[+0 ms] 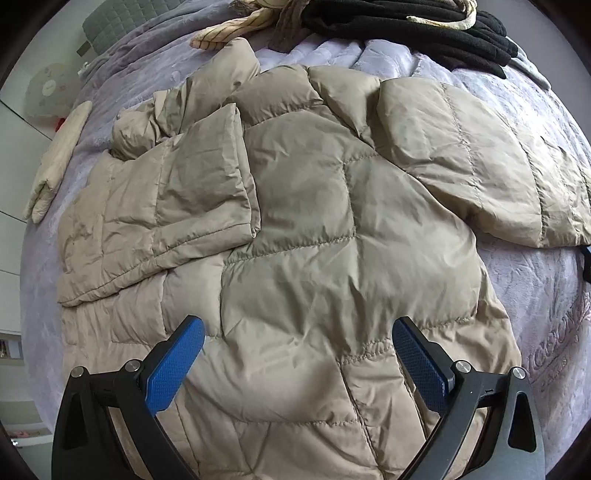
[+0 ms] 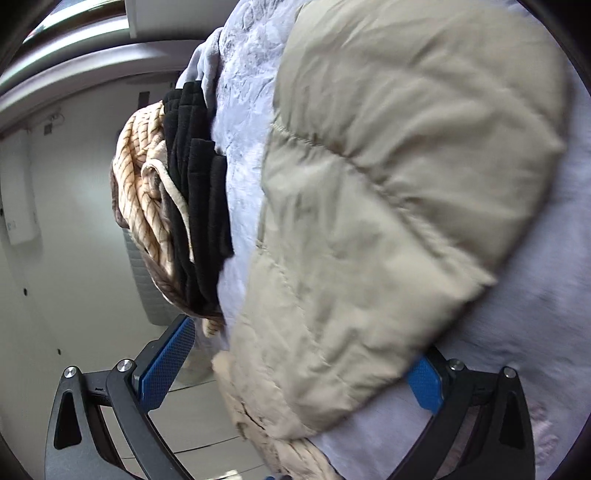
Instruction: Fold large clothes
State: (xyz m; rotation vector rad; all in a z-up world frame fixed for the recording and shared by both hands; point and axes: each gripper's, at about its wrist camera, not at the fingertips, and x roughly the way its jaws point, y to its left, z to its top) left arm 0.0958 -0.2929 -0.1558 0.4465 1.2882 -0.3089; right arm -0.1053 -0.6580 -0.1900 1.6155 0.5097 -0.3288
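Observation:
A beige quilted puffer jacket (image 1: 314, 229) lies spread on a lavender bedspread (image 1: 535, 295). One sleeve (image 1: 177, 206) is folded across its body at the left. The other sleeve (image 1: 480, 155) stretches out to the right. My left gripper (image 1: 299, 358) hovers open over the jacket's lower part, blue pads wide apart, holding nothing. In the right wrist view the outstretched sleeve (image 2: 388, 203) fills the frame, and its end lies between the wide-apart fingers of my right gripper (image 2: 295, 376). The sleeve partly covers the right pad (image 2: 424, 384).
A pile of black and cream striped clothes (image 1: 406, 22) sits at the far edge of the bed, seen also as a stack (image 2: 177, 206) beside the sleeve. A cream garment (image 1: 55, 158) lies at the left edge. White wall and floor lie beyond the bed.

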